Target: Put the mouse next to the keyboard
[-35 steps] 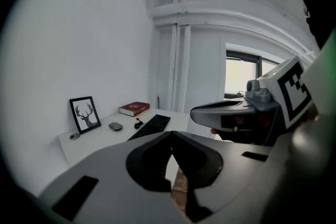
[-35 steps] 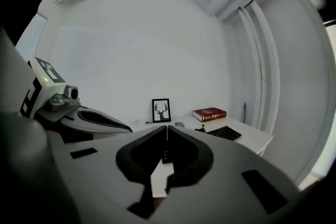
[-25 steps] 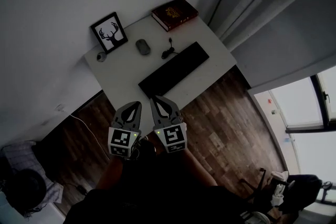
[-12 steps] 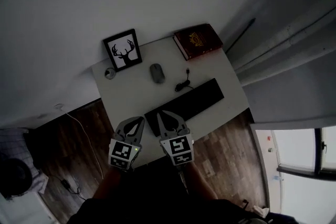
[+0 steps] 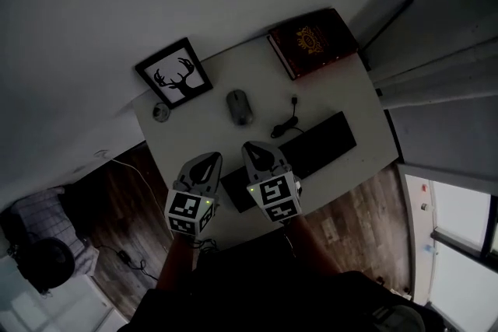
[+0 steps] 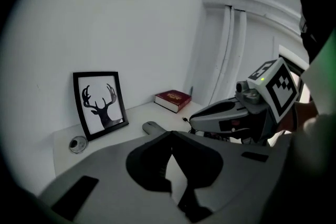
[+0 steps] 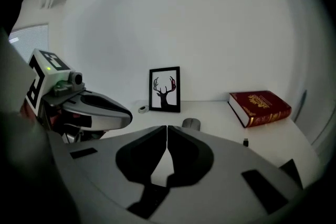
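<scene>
A grey mouse [image 5: 240, 106] lies on the white desk [image 5: 191, 138], between the deer picture and the black keyboard [image 5: 311, 155]. The mouse also shows in the left gripper view [image 6: 151, 127] and in the right gripper view [image 7: 191, 124]. The keyboard's cable [image 5: 286, 125] curls beside the mouse. My left gripper [image 5: 205, 165] and right gripper [image 5: 259, 153] hang side by side above the desk's near edge, both shut and empty. The right one overlaps the keyboard's left end in the head view. In each gripper view the jaws meet tip to tip, the left gripper [image 6: 170, 134] and the right gripper [image 7: 167, 127].
A framed deer picture [image 5: 174, 73] leans on the wall at the back left, with a small round object [image 5: 161, 113] beside it. A red book [image 5: 313, 40] lies at the far right corner. Wooden floor [image 5: 354, 214] surrounds the desk; a cable [image 5: 117, 165] runs along it.
The head view has swung, so the desk sits more central and turned. Both grippers have shifted slightly toward the desk's near edge, still shut.
</scene>
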Action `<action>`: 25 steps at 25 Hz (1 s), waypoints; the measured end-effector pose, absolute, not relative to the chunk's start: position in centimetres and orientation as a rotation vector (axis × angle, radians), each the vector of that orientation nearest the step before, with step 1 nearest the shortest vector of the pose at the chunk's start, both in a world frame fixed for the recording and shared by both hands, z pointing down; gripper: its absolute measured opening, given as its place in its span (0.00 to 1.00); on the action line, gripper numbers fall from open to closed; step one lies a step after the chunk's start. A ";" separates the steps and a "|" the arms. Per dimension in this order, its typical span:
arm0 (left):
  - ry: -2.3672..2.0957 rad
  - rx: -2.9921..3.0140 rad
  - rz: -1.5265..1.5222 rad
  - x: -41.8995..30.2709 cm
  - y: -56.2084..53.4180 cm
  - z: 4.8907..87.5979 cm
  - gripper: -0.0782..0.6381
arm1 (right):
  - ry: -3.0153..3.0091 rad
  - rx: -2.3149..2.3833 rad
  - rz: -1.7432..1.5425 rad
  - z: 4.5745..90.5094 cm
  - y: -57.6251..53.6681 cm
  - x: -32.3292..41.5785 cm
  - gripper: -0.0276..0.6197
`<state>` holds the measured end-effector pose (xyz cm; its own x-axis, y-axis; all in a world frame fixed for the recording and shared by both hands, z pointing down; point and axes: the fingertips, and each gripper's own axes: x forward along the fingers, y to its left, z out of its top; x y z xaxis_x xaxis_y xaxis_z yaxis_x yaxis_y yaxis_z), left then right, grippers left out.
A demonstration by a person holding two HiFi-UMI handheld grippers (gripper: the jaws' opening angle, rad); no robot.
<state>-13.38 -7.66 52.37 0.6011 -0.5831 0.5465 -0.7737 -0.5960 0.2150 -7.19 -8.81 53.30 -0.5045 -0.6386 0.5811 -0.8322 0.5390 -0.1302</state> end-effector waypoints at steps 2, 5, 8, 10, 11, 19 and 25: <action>-1.085 2.361 0.574 -13.0 -9.3 52.9 0.11 | -2.306 1.182 0.583 53.9 -9.8 -6.7 0.08; -1.032 2.305 0.503 -11.9 -11.6 53.4 0.11 | -2.299 1.169 0.652 54.8 -11.4 -5.9 0.08; -0.994 2.231 0.440 -11.2 -13.7 54.2 0.11 | -2.264 1.144 0.712 56.1 -13.1 -5.3 0.08; -0.995 2.186 0.428 -11.0 -14.9 54.8 0.11 | -2.234 1.139 0.737 56.8 -14.4 -4.8 0.08; -1.002 2.167 0.431 -11.0 -15.3 55.2 0.11 | -2.224 1.142 0.743 57.1 -15.0 -4.5 0.08; -1.037 2.022 0.500 -11.0 -16.8 58.5 0.11 | -2.201 1.100 0.828 58.9 -17.3 -4.1 0.08; -1.004 1.840 0.437 -10.3 -18.1 61.1 0.16 | -2.226 1.043 1.104 60.7 -18.2 -4.5 0.08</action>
<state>-10.35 -18.10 61.09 0.5976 -0.4486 0.6646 -0.7921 -0.2015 0.5762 -4.50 -18.21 60.66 -0.6170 -0.4310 0.6585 -0.7850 0.3959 -0.4764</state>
